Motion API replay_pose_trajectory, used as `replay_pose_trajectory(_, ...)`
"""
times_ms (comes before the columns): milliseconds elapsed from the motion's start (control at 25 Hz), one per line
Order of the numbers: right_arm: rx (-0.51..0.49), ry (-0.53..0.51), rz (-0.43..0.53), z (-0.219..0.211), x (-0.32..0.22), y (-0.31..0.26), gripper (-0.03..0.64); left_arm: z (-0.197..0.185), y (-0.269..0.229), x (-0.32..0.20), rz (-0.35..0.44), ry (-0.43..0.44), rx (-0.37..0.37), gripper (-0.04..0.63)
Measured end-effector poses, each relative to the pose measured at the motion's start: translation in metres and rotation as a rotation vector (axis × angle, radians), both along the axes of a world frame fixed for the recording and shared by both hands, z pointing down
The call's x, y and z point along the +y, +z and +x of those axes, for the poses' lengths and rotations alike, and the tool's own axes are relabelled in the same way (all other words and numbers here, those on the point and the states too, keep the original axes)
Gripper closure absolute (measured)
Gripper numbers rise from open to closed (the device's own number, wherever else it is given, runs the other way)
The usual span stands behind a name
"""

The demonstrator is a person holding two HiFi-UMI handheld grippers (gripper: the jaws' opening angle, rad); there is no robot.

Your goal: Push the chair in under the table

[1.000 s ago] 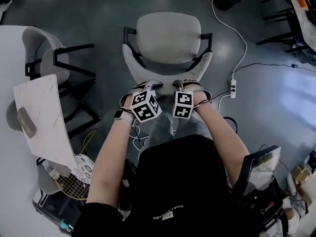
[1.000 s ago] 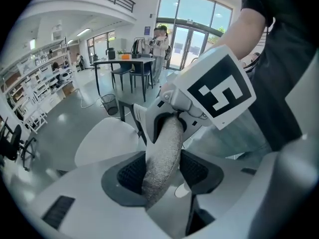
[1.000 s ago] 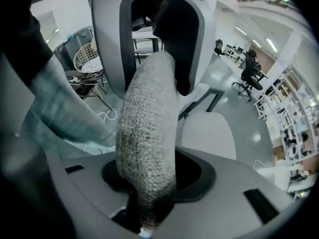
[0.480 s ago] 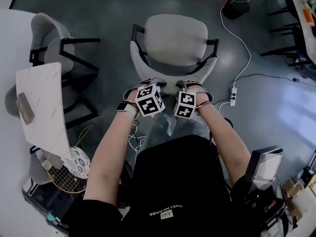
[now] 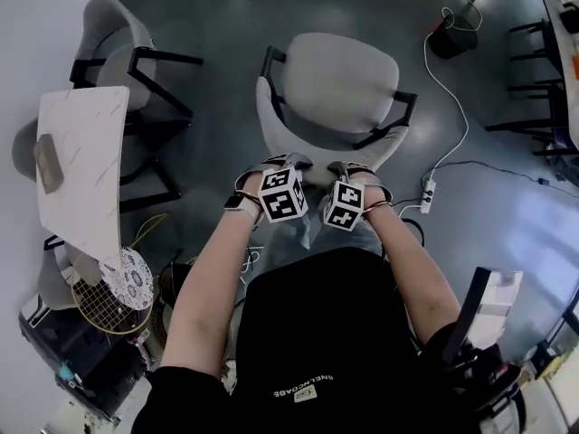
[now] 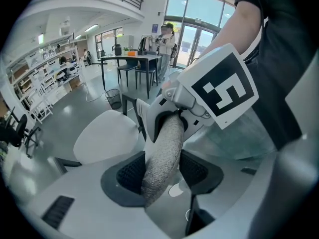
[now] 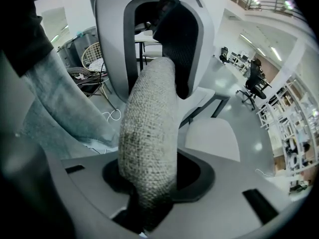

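Observation:
A grey upholstered chair (image 5: 336,81) with black arms stands on the dark floor in front of me, its seat facing away. Both grippers clamp the top rim of its backrest. In the head view my left gripper (image 5: 279,168) holds the rim's left part and my right gripper (image 5: 351,172) the right part, close together. In the left gripper view the grey woven rim (image 6: 162,156) runs between the pads of my left gripper (image 6: 162,172), with the right gripper's marker cube (image 6: 219,86) beyond. The same rim (image 7: 149,133) fills my right gripper (image 7: 149,179).
The white round table (image 5: 27,61) lies at the left, with a second grey chair (image 5: 118,30) tucked against it. A marbled board (image 5: 81,165) and a wire basket (image 5: 99,301) sit at the lower left. A power strip (image 5: 428,191) with cable lies right of the chair, black chair legs (image 5: 534,107) further right.
The chair and both grippers sit further right in the head view and the chair has turned a little. The table and left chair show more. The grips look unchanged.

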State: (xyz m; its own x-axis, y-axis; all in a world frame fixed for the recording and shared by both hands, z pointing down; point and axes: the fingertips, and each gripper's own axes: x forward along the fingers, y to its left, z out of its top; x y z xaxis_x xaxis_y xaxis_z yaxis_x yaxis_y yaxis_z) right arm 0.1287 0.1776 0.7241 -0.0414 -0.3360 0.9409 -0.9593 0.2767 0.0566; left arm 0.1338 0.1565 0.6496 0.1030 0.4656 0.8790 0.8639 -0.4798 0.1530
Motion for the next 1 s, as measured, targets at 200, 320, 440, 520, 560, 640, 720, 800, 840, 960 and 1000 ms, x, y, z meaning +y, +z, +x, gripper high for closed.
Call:
replay_pose_trajectory(200, -0.05, -0.031, -0.005, -0.014, 0.001, 0.0, 0.472, -0.011, 0.002, 0.0, 0.005, -0.032, -0.017, 0.383)
replay_pose_trajectory(320, -0.063, -0.05, 0.0, -0.019, 0.0, -0.003, 0.472, -0.016, 0.002, 0.0, 0.004, -0.04, -0.026, 0.383)
replay_pose_trajectory(440, -0.058, -0.052, 0.013, -0.024, -0.001, -0.002, 0.472, -0.022, 0.003, -0.001, 0.011, -0.052, -0.03, 0.383)
replay_pose_trajectory(520, -0.065, -0.055, 0.019, -0.029, -0.003, -0.003, 0.474, -0.027, 0.004, -0.003, 0.019, -0.059, -0.036, 0.383)
replay_pose_trajectory(560, -0.075, -0.061, 0.019, -0.031, -0.006, -0.003, 0.474, -0.03, 0.004, -0.005, 0.022, -0.062, -0.042, 0.383)
replay_pose_trajectory(640, -0.091, -0.076, 0.016, -0.037, -0.011, -0.004, 0.472, -0.035, 0.004, -0.01, 0.026, -0.07, -0.054, 0.383)
replay_pose_trajectory(720, -0.097, -0.093, 0.015, -0.042, -0.015, -0.004, 0.472, -0.04, 0.004, -0.015, 0.029, -0.087, -0.056, 0.383)
replay_pose_trajectory(800, -0.099, -0.118, 0.018, -0.045, -0.02, -0.004, 0.472, -0.044, 0.005, -0.02, 0.03, -0.112, -0.055, 0.383)
replay_pose_trajectory(840, -0.098, -0.132, 0.021, -0.046, -0.023, -0.004, 0.472, -0.046, 0.004, -0.022, 0.03, -0.126, -0.055, 0.383)
replay_pose_trajectory(960, -0.102, -0.174, 0.023, -0.049, -0.03, -0.005, 0.472, -0.05, 0.004, -0.028, 0.031, -0.167, -0.054, 0.383)
replay_pose_trajectory(1000, -0.111, -0.19, 0.02, -0.052, -0.032, -0.005, 0.472, -0.052, 0.003, -0.03, 0.03, -0.182, -0.054, 0.383)
